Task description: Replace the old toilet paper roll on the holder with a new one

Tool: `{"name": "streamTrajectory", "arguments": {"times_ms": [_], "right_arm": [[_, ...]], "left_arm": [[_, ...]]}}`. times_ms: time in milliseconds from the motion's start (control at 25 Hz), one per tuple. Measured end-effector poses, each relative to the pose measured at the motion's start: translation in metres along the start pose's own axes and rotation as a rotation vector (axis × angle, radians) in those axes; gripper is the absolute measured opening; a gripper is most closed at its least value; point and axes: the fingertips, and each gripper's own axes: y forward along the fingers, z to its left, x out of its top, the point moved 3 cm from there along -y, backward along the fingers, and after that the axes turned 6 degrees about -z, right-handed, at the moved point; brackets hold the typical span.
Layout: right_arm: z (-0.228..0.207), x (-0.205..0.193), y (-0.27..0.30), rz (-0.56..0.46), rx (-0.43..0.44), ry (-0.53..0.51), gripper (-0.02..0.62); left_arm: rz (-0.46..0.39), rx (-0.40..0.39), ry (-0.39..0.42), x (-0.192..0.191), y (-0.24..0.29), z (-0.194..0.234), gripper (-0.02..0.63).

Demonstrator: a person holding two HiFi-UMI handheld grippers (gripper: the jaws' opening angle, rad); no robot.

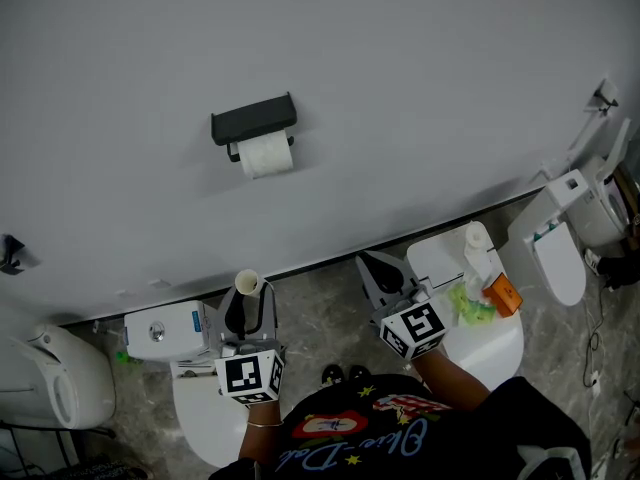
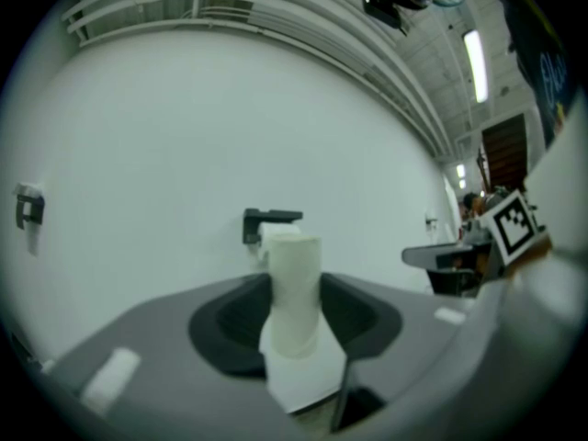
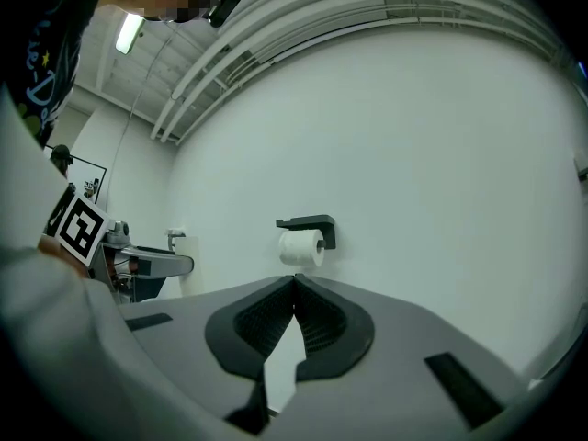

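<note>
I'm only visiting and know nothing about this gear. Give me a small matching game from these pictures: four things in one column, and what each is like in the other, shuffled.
Things:
1. left tool
2. right tool
3. toilet paper roll
4. holder

Descriptions:
A. black, fixed to the wall
B. shut, with nothing in it
C. white, hanging on a bar
D. shut on a paper tube

Pairs: 1-D, 2-B, 3-C, 4-A
</note>
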Motion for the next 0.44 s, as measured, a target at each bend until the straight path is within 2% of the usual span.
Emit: {"name": "streamTrajectory", "arguments": {"times_ms": [440], "right_arm": [[0.0040,0.0012,0.0060,-0.015,0.005,-0.001,0.014]], "left_arm": [[0.003,0.011,0.006,0.0000,-0.0045,0.0064,0.161]]}}
